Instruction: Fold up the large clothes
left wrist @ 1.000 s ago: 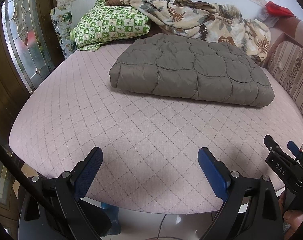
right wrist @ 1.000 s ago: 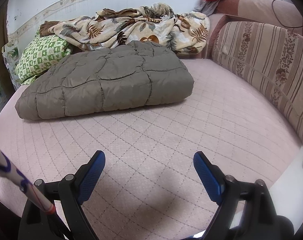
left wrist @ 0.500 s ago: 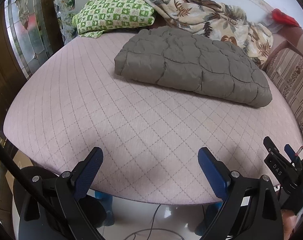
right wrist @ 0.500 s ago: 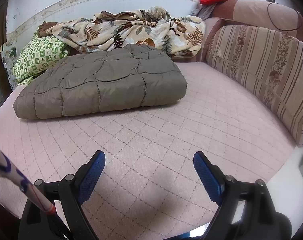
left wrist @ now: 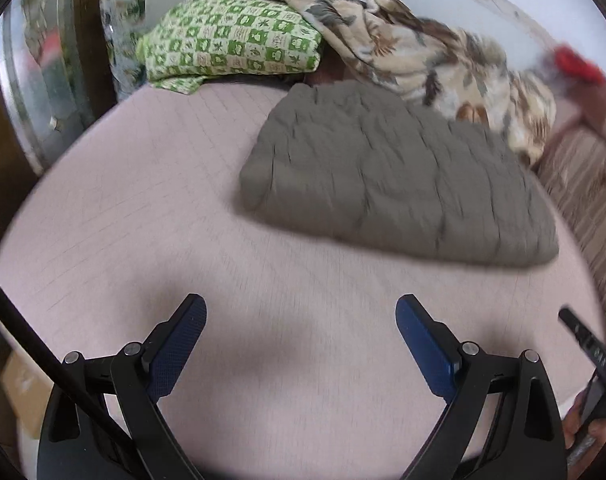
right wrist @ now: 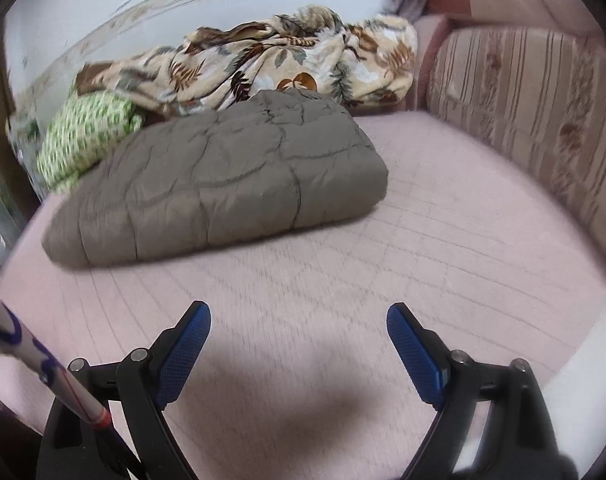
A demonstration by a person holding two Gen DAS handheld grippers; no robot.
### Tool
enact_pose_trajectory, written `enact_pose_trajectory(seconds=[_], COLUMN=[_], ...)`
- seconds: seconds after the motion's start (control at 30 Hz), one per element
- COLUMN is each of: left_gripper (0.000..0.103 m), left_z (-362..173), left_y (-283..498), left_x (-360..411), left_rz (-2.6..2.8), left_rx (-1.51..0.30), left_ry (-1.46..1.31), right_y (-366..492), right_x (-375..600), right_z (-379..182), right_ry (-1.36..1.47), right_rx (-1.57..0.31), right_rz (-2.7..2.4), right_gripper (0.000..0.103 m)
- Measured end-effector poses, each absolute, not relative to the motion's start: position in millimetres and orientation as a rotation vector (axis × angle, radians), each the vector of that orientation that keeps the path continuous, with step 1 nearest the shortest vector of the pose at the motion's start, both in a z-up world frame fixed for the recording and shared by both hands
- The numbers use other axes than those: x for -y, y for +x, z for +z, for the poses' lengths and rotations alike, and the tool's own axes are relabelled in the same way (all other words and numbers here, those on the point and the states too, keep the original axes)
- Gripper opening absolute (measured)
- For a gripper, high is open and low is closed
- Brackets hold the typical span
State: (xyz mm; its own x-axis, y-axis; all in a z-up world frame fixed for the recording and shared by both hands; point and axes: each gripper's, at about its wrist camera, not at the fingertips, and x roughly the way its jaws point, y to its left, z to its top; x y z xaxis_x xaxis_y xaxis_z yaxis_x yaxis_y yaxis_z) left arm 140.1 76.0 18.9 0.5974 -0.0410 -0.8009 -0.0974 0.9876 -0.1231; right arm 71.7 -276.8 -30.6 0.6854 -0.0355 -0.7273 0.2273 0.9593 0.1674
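Though motion-blurred, folded grey quilted garment (left wrist: 395, 184) visible; left gripper (left wrist: 301, 314), right gripper (right wrist: 299, 320) both spread, empty.

My right gripper (right wrist: 299, 322) hangs over the pink quilted mattress (right wrist: 443, 248), blue pads spread wide, gripping nothing. Ahead of it, well apart, a folded grey-brown padded garment (right wrist: 223, 184) lies flat on the bed. Behind it, a leaf-print blanket (right wrist: 279, 60) is heaped against the wall, with a green checked pillow (right wrist: 87, 136) to its left. A striped sofa back (right wrist: 535, 108) borders the mattress on the right. The picture is slightly blurred.
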Motion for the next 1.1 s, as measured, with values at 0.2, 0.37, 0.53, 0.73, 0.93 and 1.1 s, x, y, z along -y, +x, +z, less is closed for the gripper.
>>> enact_pose_trajectory(seconds=[0.2, 0.37, 0.53, 0.73, 0.93, 1.1], left_gripper=[0.095, 0.095, 0.095, 0.069, 0.058, 0.060], left_z=[-2.1, -35.1, -87.6, -75.5, -44.6, -47.6], left_y=[234.9, 294.5, 335.6, 329.3, 292.3, 271.6], left_x=[-133.9, -160.5, -163.2, -143.6, -127.9, -132.4], left_rz=[-0.030, -0.104, -0.261, -0.185, -0.137, -0.143], left_rx=[-0.925, -0.947, -1.056, -1.092, -1.091, -1.109], left_ry=[-0.428, -0.559, -0.771, -0.696, -0.557, -0.535], right_y=[140.0, 185.8, 224.5, 252.5, 232.6, 195.3], right_x=[330.1, 362.0, 372.1, 363.9, 358.0, 355.6], right_z=[-52.9, -82.7, -101.6, -115.3, -78.6, -77.0], right_ry=[0.543, 0.768, 0.900, 0.922, 0.823, 0.803], right_rx=[-0.871, -0.875, -0.859, -0.887, -0.855, -0.885], right_rz=[-0.054, -0.050, -0.026, -0.044, 0.032, 0.060], right_gripper=[0.093, 0.094, 0.099, 0.079, 0.047, 0.046])
